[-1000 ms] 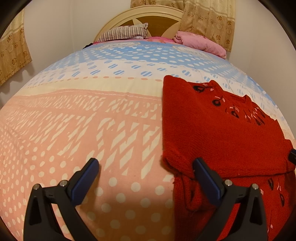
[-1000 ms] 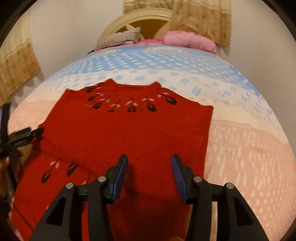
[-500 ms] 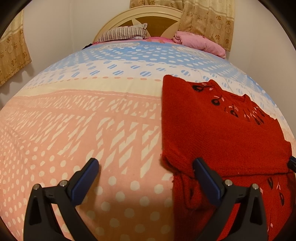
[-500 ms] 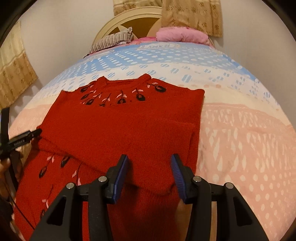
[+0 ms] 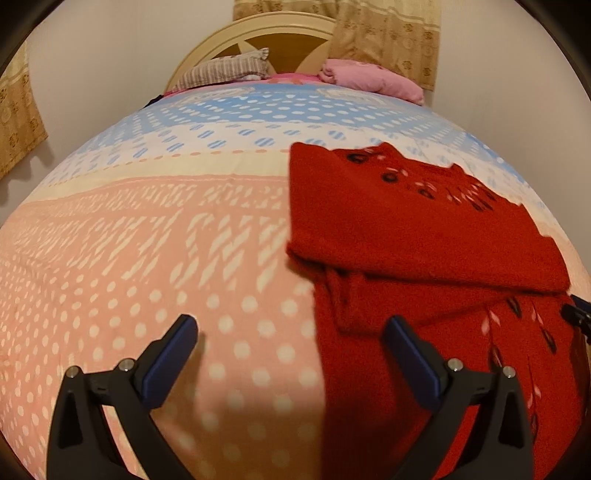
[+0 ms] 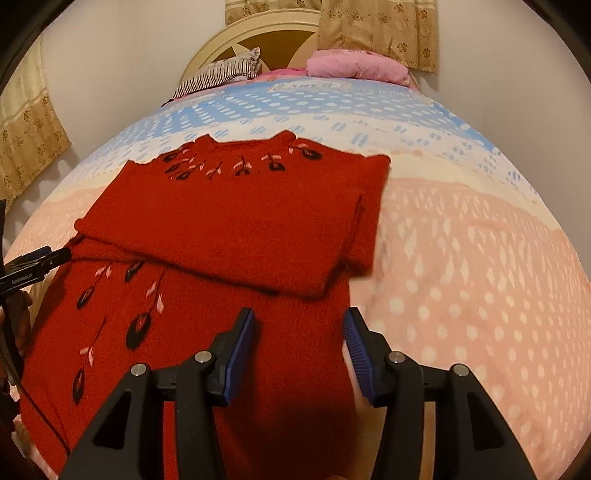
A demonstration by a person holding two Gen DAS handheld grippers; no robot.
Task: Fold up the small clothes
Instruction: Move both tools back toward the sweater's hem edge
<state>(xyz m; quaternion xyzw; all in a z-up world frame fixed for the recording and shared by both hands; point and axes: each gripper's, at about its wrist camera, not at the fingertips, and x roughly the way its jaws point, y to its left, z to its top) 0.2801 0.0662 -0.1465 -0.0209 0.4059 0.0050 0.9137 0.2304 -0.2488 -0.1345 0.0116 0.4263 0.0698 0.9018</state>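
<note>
A red knitted sweater (image 5: 424, 236) with dark flower embroidery lies flat on the bed, its sleeves folded across the chest (image 6: 229, 229). My left gripper (image 5: 290, 326) is wide open and hovers low over the sweater's left edge, one finger above the bedspread, the other above the knit. My right gripper (image 6: 299, 315) hangs over the sweater's lower right part; its jaws are opening, and the cloth lies beneath them with nothing pinched. The left gripper's tip (image 6: 37, 262) shows at the sweater's left side in the right wrist view.
The bedspread (image 5: 147, 258) is pink with white dots, turning blue further back. A striped pillow (image 5: 225, 70) and a pink pillow (image 5: 369, 79) rest by the cream headboard (image 6: 258, 33). Walls and curtains close in both sides.
Both grippers have drawn back toward the near end of the bed, so more of the sweater's lower embroidered part shows. The sweater itself has not moved.
</note>
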